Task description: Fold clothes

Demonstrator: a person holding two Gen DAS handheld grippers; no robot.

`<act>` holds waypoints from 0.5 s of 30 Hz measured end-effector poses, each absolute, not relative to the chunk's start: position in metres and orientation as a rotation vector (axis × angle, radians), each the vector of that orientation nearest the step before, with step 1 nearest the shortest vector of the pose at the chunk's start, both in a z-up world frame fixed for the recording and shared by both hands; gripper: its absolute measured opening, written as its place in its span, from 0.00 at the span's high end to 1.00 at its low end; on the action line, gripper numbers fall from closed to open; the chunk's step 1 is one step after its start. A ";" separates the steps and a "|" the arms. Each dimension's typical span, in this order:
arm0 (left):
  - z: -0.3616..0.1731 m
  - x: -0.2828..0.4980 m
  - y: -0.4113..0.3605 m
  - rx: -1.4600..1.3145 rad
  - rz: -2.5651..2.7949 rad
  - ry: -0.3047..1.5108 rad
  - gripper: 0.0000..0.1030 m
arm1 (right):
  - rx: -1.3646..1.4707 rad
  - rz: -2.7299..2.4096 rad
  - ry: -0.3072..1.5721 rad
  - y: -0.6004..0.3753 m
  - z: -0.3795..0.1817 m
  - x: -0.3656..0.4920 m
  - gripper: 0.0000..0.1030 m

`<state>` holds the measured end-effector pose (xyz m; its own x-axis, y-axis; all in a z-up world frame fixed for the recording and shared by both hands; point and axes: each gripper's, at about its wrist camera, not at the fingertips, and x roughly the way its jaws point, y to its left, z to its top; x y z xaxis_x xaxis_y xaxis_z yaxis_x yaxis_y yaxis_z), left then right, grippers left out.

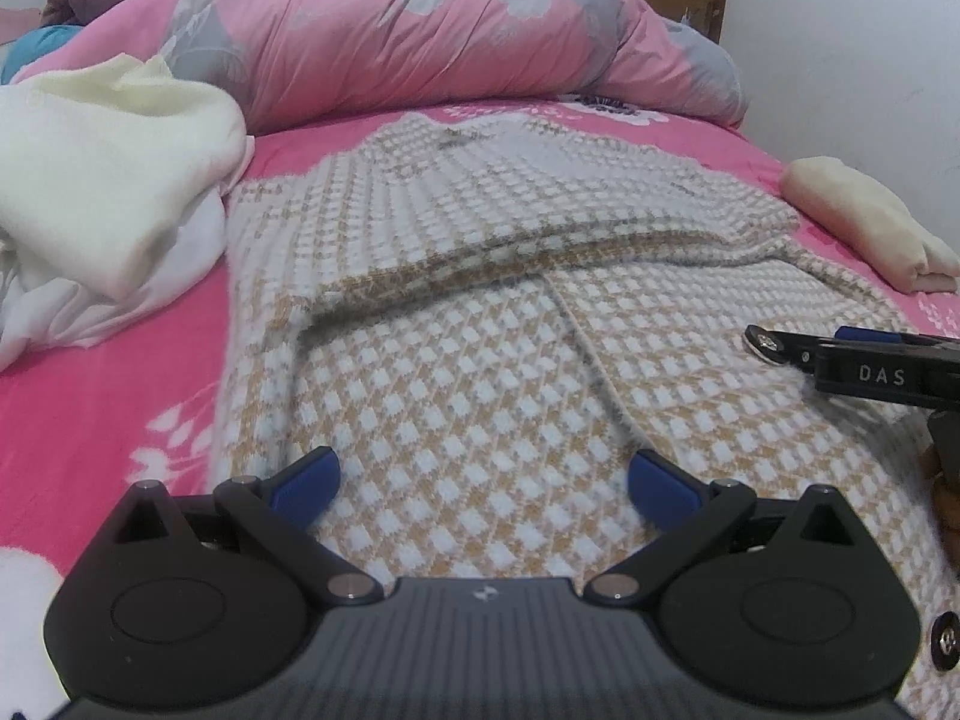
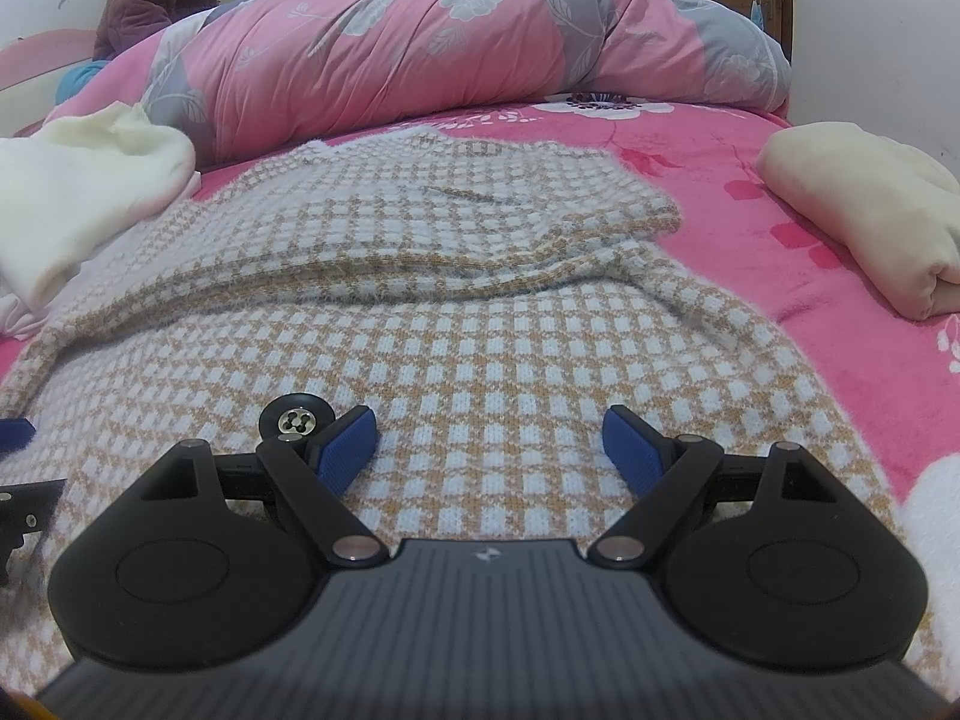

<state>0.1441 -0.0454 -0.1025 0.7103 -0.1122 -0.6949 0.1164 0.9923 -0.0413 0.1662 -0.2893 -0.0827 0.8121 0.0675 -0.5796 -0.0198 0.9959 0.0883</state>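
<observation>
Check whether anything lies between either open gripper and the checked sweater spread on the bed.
Nothing visible does. The left gripper and right gripper both hang open directly over the checked sweater, bare knit between their pads.

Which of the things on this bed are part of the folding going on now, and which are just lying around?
In use:
- checked sweater, spread flat
- left gripper, open
- right gripper, open

Lying about:
- rolled pink quilt
- white clothes pile
- folded cream garment
- pink bedsheet
</observation>
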 end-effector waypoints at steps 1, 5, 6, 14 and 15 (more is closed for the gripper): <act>-0.102 0.145 -0.046 0.005 -0.125 0.777 0.00 | 0.080 0.046 0.621 -0.289 -0.083 0.166 0.19; -0.100 0.148 -0.047 0.003 -0.116 0.800 0.00 | 0.080 0.046 0.621 -0.289 -0.083 0.166 0.19; -0.100 0.148 -0.047 0.003 -0.114 0.806 0.00 | 0.080 0.046 0.621 -0.289 -0.083 0.166 0.19; -0.097 0.154 -0.050 0.008 -0.099 0.847 0.00 | 0.082 0.046 0.622 -0.289 -0.083 0.167 0.19; -0.096 0.155 -0.050 0.008 -0.097 0.854 0.00 | 0.082 0.046 0.622 -0.289 -0.083 0.167 0.19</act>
